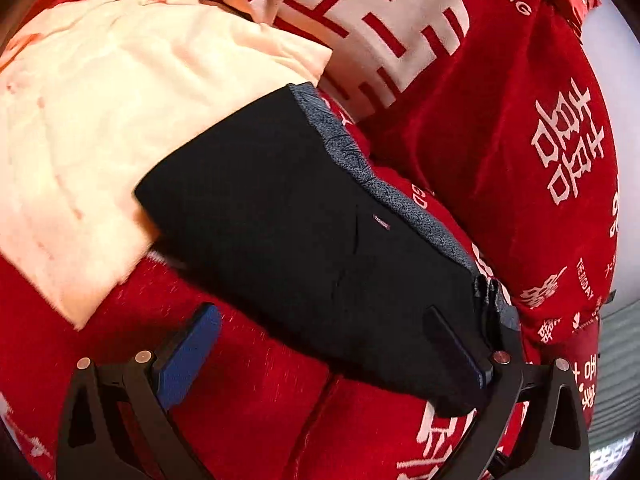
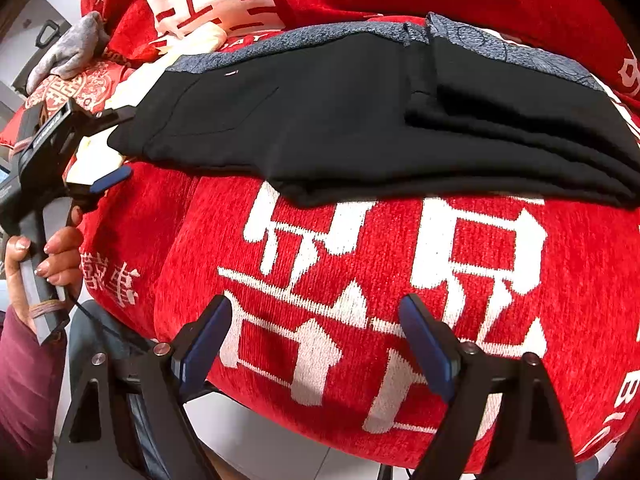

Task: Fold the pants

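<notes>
The black pants [image 2: 360, 120] are lying folded on a red blanket [image 2: 400, 280] printed with large white characters, stretching across the upper half of the right wrist frame, with the grey-lined waistband [image 2: 304, 40] running along their far edge and a further fold stacked on top at the upper right of the frame. In the left wrist frame the pants [image 1: 304, 216] are filling the centre, slanting from the middle down toward the lower right, with a small label [image 1: 381, 222] showing near the waistband edge. A cream-white cloth [image 1: 120, 120] is lying at the upper left of that frame, partly tucked under the pants' end. The left gripper [image 1: 326, 340] is sitting with its jaws spread wide, one blue pad [image 1: 192, 356] resting over the bare blanket at lower left and the other reaching over the pants' near corner at lower right; nothing is being pinched. In the right wrist frame this left gripper [image 2: 116, 146] is appearing at the left edge beside the pants' end, gripped by the person's left hand [image 2: 44, 256]. The right gripper [image 2: 316, 332] is hovering at the bottom centre of its own frame, jaws wide apart and holding nothing, apart from the pants. A grey glove [image 2: 72, 48] is lying at the upper left.
</notes>
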Tool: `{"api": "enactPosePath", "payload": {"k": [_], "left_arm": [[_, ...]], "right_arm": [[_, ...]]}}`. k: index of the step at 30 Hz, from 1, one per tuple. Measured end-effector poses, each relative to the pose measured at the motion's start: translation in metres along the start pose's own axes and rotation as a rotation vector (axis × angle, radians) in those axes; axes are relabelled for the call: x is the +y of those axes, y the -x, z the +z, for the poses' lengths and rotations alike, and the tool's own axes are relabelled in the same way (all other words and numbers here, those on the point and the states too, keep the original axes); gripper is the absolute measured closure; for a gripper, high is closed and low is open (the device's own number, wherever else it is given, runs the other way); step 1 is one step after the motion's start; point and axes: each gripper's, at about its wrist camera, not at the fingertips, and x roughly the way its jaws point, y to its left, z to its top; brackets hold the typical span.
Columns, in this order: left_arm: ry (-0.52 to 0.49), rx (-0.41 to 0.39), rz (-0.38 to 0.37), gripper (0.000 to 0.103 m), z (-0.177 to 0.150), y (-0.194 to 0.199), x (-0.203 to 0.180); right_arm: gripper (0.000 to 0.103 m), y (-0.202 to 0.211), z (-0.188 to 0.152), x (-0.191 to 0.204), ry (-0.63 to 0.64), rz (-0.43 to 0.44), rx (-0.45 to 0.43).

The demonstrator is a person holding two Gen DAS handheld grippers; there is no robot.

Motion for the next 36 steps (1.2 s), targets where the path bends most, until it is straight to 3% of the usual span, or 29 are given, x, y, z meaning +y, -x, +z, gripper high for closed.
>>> {"api": "enactPosePath", "payload": {"k": [14,21,23,25,27,29,32,36], "left_arm": [[0.027,-0.027,-0.027,0.001,0.016,-0.016,-0.008],[-0.006,-0.052,0.036,0.001,0.019,-0.031,-0.014],[-0.024,-0.043,0.086,0.001,0.02,-0.035,-0.021],[-0.025,-0.058,0.125,0.01,0.019,-0.034,-0.024],[-0.04,-0.083,0.215,0.038,0.018,-0.033,-0.026],[-0.085,-0.102,0.306,0.057,0.016,-0.032,-0.028],[-0.214,-0.147,0.387,0.059,0.006,-0.031,-0.04],[-0.45,-0.231,0.567,0.059,-0.016,-0.037,-0.071]], "right_arm": [[0.013,0.0,-0.001,0.0,0.007,0.007,0.0],[0.013,-0.001,-0.001,0.005,0.038,-0.009,0.012],[0.013,0.003,0.002,0.004,0.026,0.008,0.02],[0.013,0.008,0.007,0.003,0.015,0.025,0.011],[0.013,0.016,0.015,0.002,0.017,0.032,-0.006],[0.013,0.025,0.026,0.002,0.029,0.027,-0.022],[0.013,0.038,0.048,0.006,0.064,0.021,-0.042],[0.013,0.05,0.101,0.027,0.107,0.079,-0.057]]}}
